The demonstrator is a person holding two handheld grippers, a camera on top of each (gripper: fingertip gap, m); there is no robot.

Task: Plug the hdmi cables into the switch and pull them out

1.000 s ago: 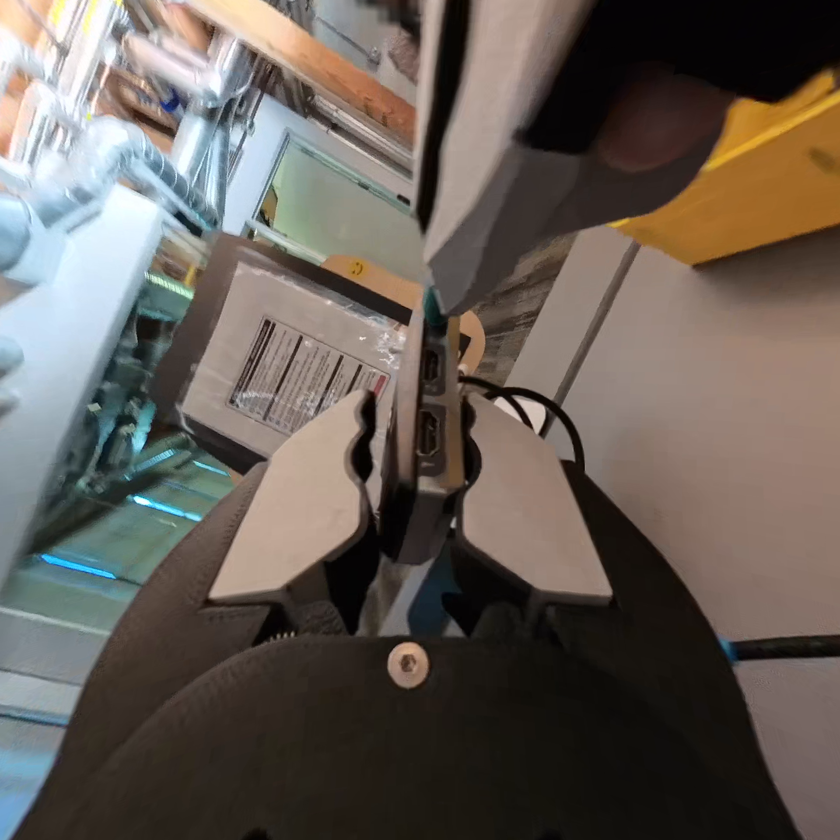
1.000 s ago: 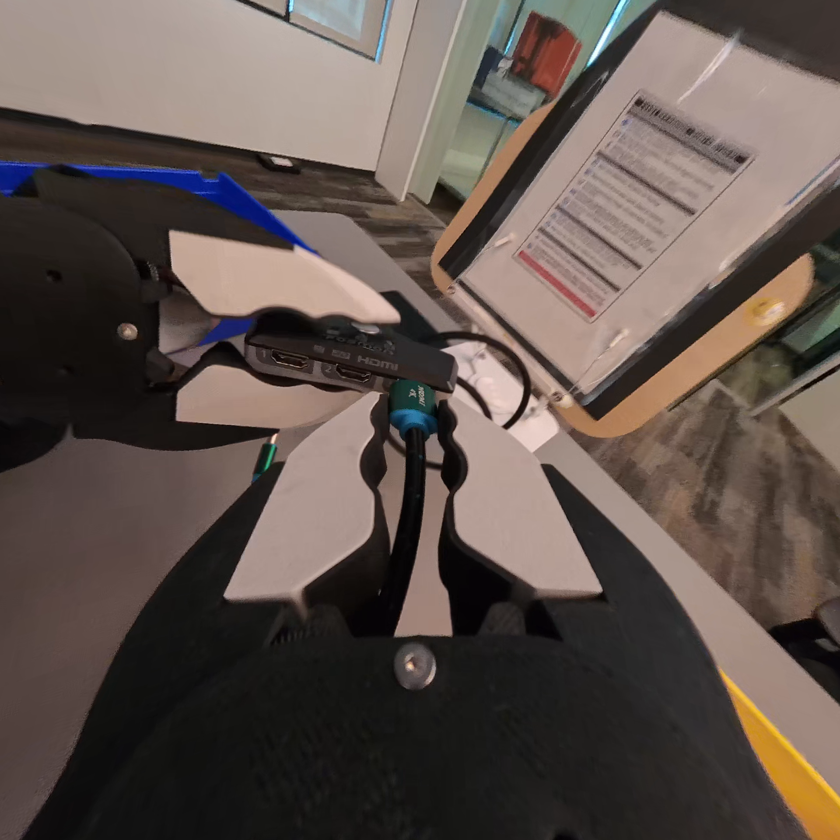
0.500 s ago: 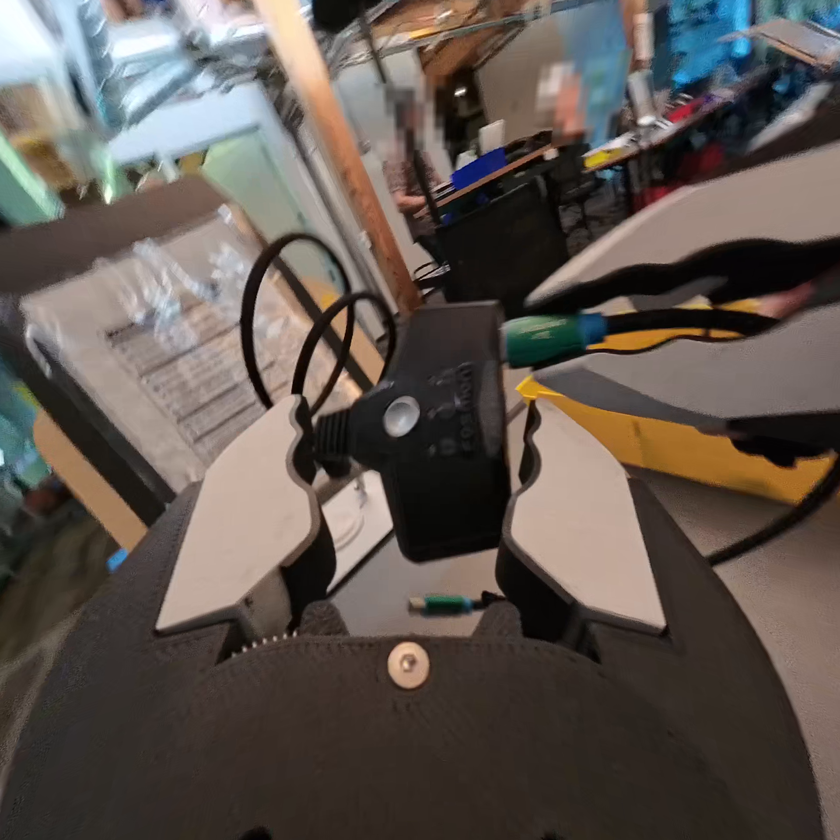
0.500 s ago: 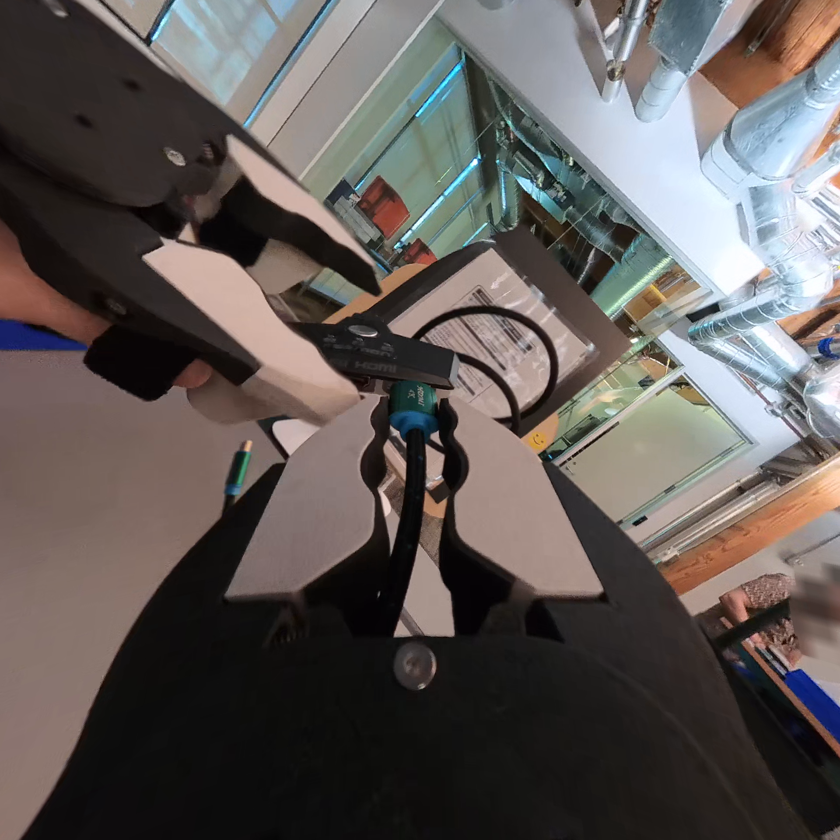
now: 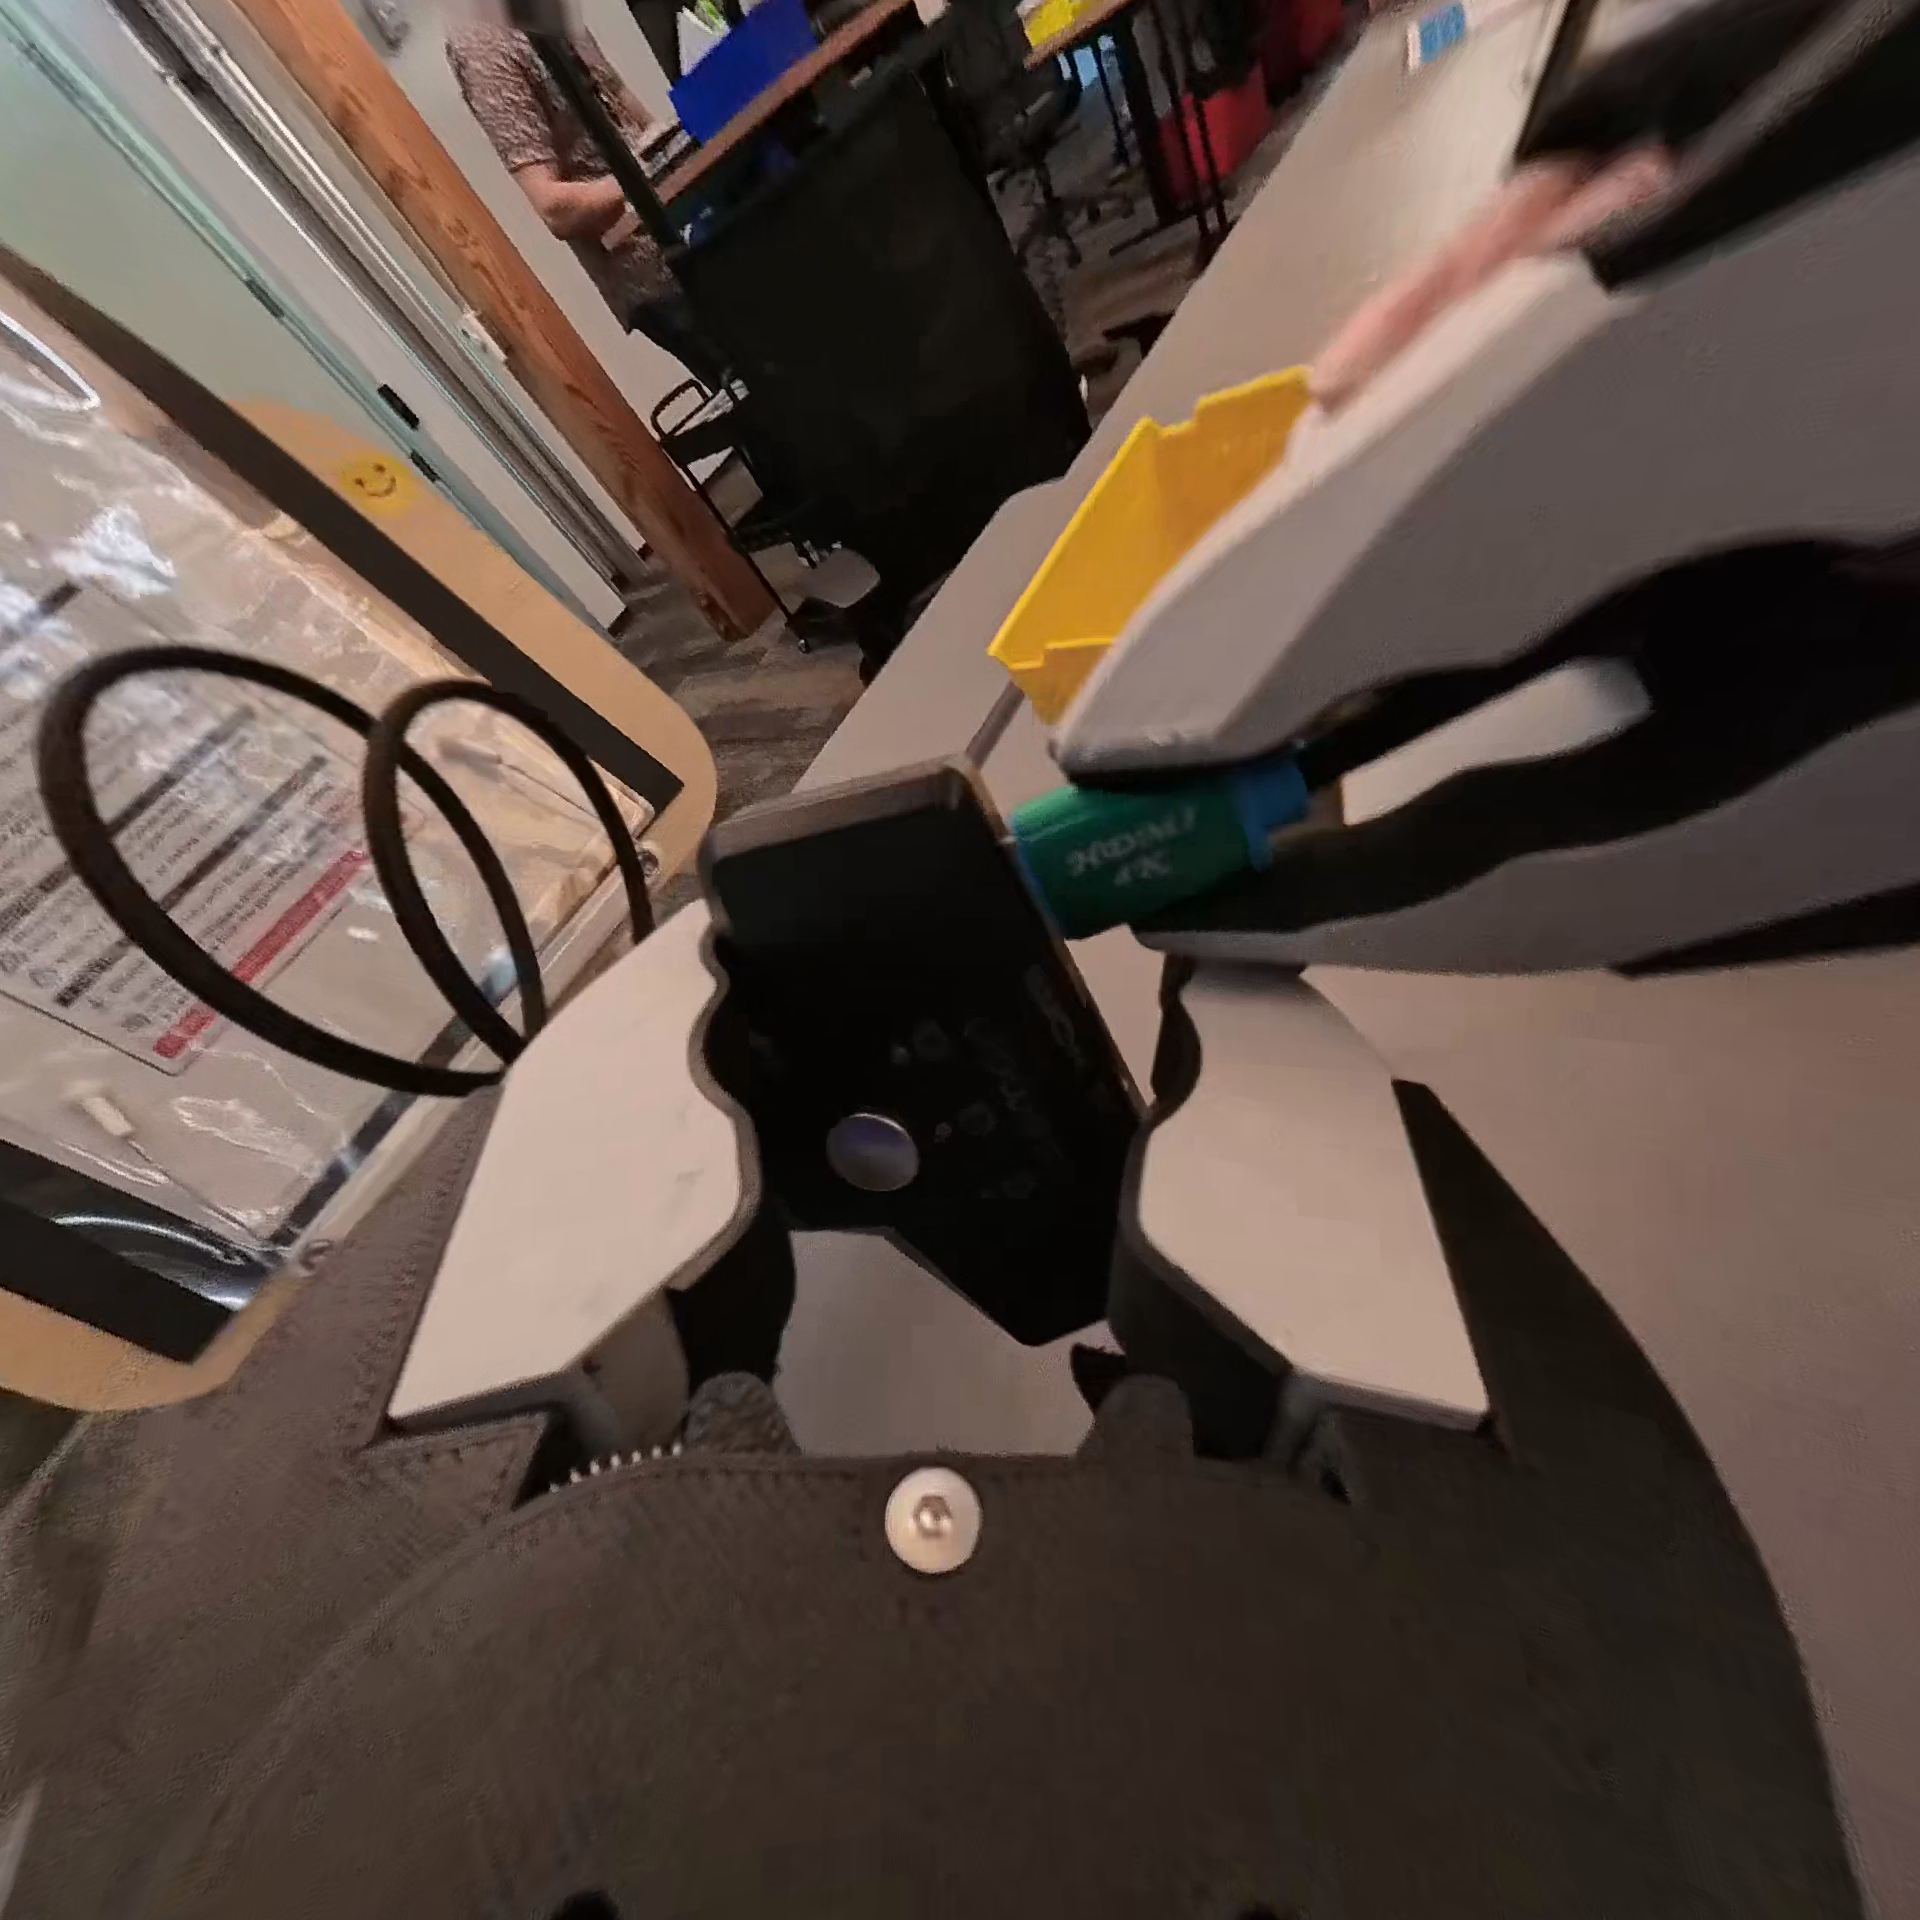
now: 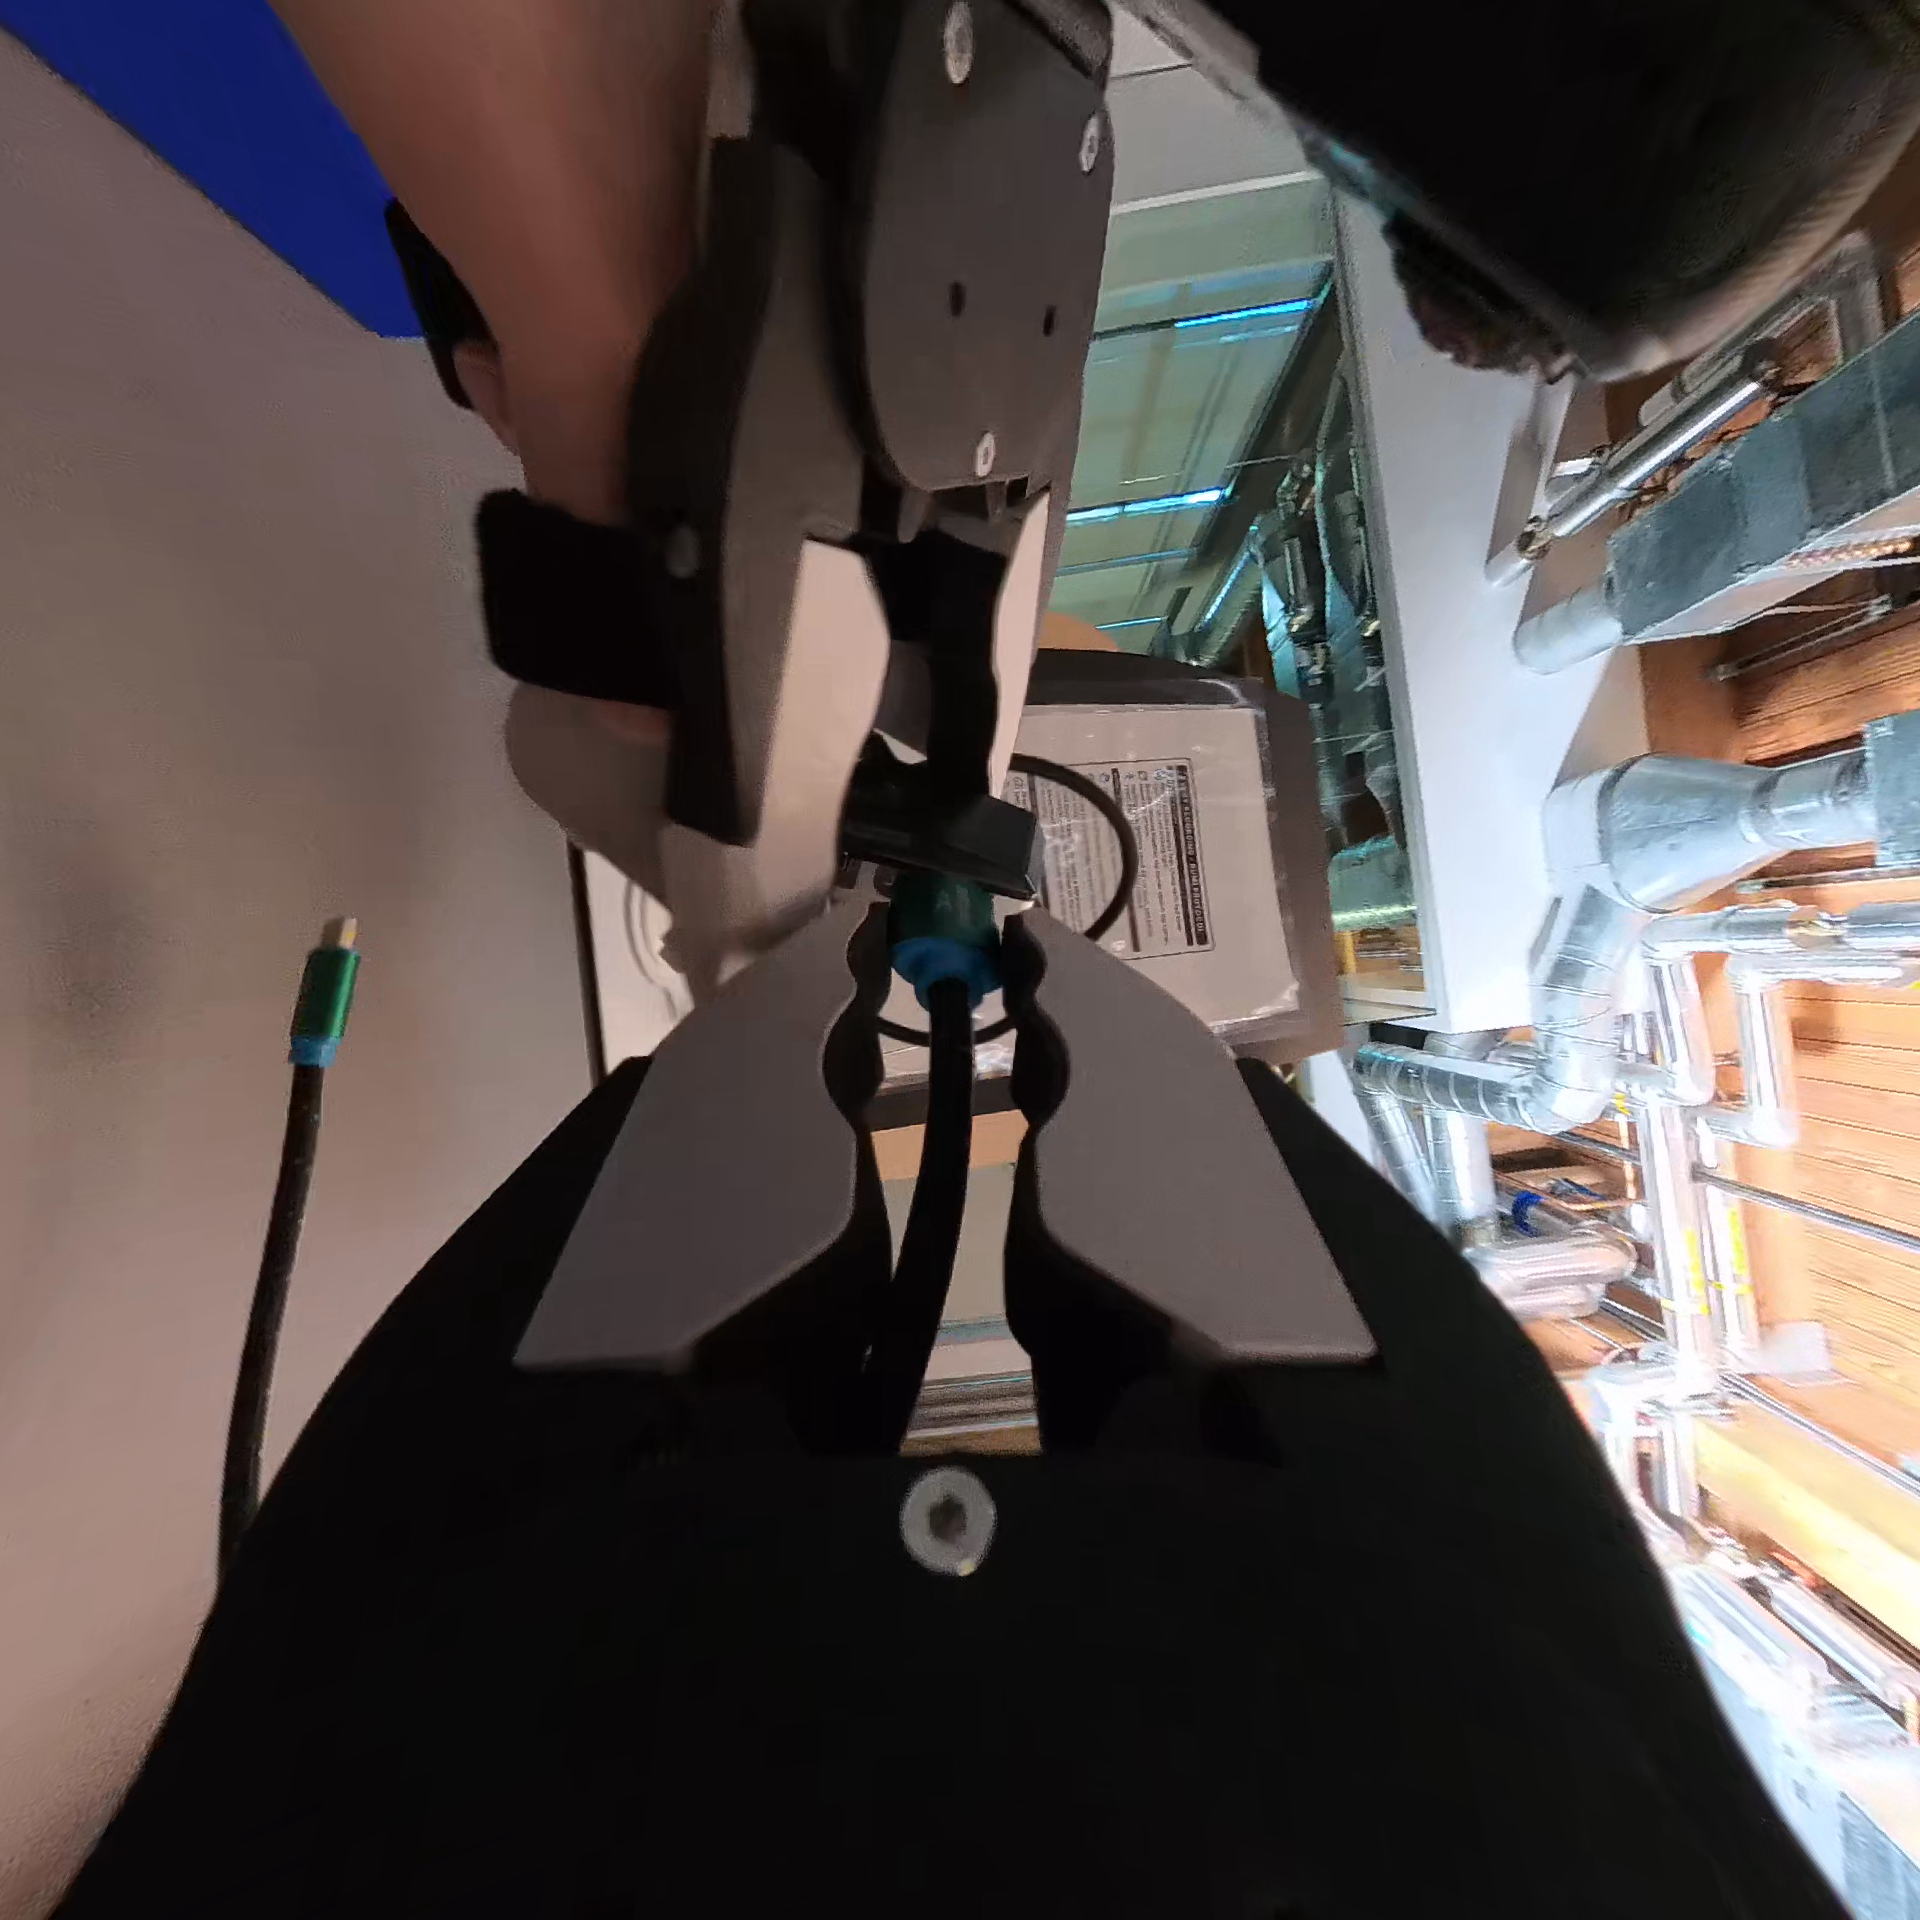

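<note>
Gripping the black HDMI switch point(image 5: 914, 1049) between the fingers of the left gripper point(image 5: 940, 1049), pinching its two long edges so the port side is facing out toward the other tool and the body is staying braced, probably against the push or pull of a plug. Clamping the green HDMI plug point(image 5: 1138, 857) in the right gripper point(image 6: 940, 961), fingers pressed onto its blue collar, plug tip meeting the switch's edge; whether fully seated, impossible to tell. Looping behind the switch, its own black lead point(image 5: 312, 873). Lying loose on the grey table point(image 6: 208, 727), well apart, a second green-tipped HDMI cable point(image 6: 327, 997), apparently waiting its turn. Sitting beyond, a yellow bin point(image 5: 1132, 540).
</note>
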